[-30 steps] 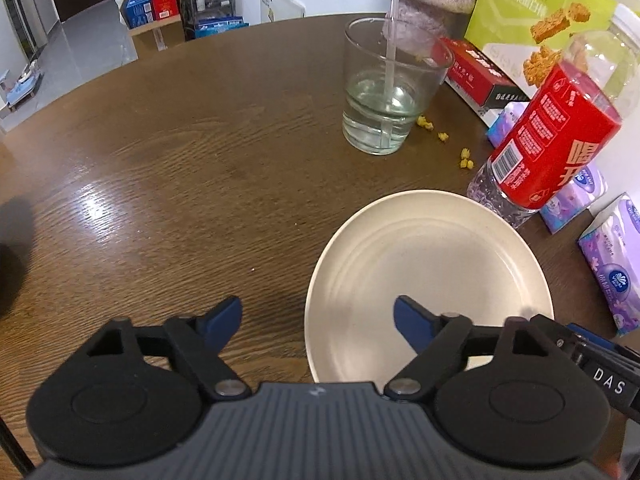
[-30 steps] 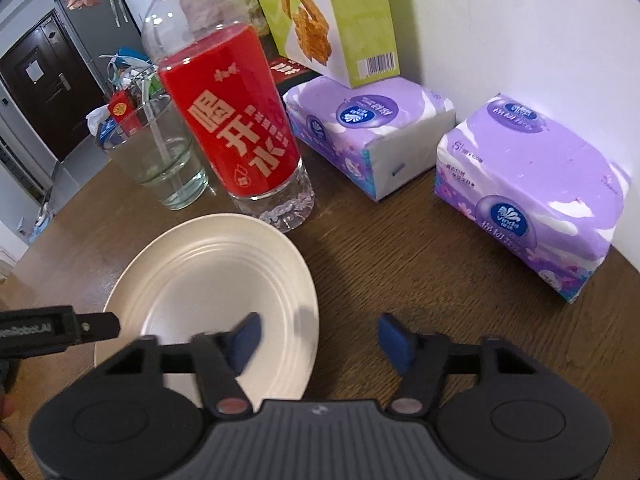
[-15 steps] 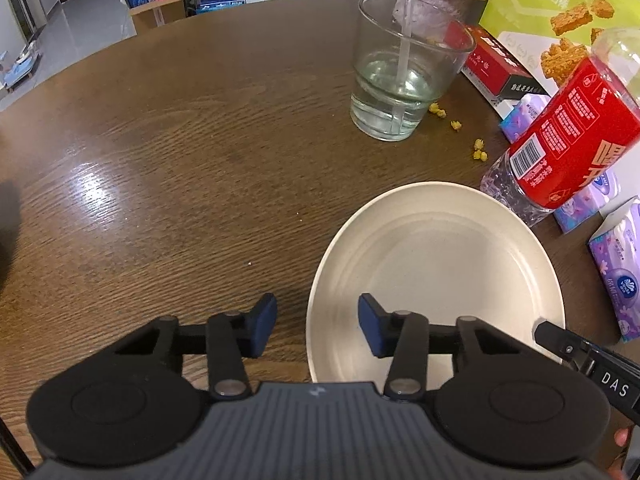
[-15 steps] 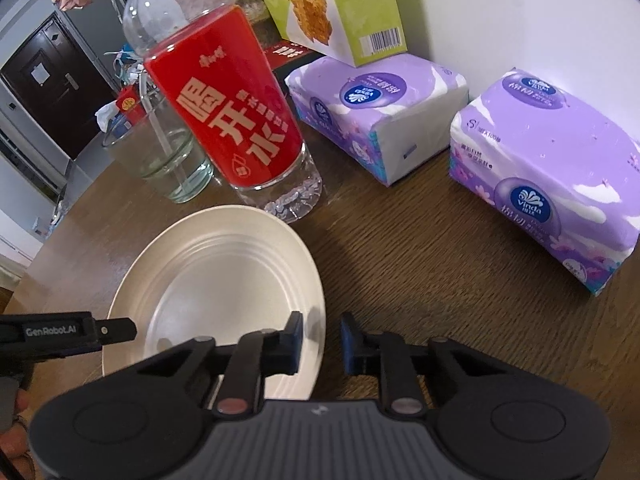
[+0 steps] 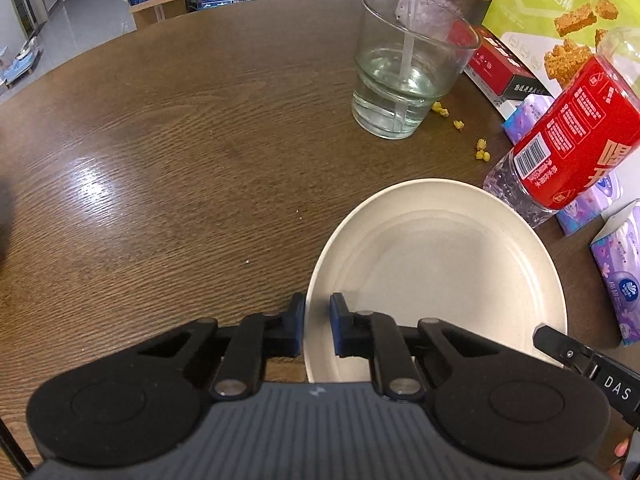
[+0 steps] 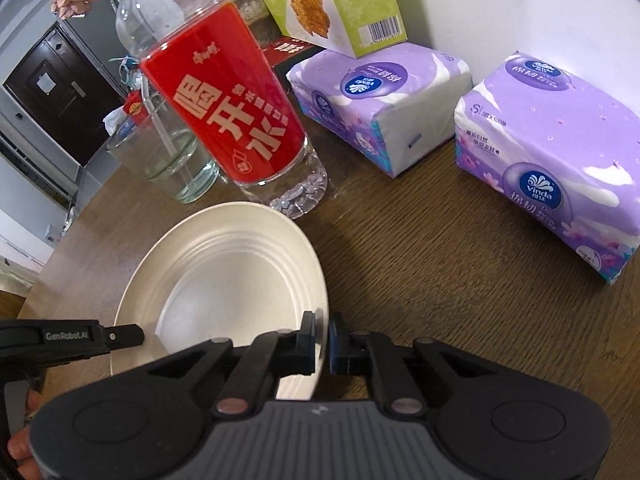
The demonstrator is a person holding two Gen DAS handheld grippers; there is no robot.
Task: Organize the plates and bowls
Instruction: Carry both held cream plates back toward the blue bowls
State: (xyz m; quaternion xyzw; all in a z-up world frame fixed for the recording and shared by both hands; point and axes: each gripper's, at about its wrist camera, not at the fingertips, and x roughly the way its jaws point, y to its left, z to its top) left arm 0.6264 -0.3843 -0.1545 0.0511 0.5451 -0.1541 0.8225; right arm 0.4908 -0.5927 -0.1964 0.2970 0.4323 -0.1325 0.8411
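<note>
A cream plate (image 5: 432, 264) lies on the brown wooden table (image 5: 180, 140). In the left wrist view my left gripper (image 5: 316, 324) straddles the plate's near left rim; its jaws are closing, with the rim between the blue pads and the pads touching it. In the right wrist view the same plate (image 6: 224, 264) has its right rim pinched in my right gripper (image 6: 322, 334), which is shut on it. The other gripper's black tip shows in each view at the plate's opposite edge.
Just behind the plate stand a red-labelled water bottle (image 6: 232, 128) and a glass of water with a straw (image 5: 400, 92). Two purple tissue packs (image 6: 560, 152) and a green snack box (image 5: 560, 20) line the wall. Yellow crumbs (image 5: 480, 152) lie near the glass.
Both grippers closed from wide open onto opposite rims of the plate. Neither hand shifted much, and the plate stayed where it was.
</note>
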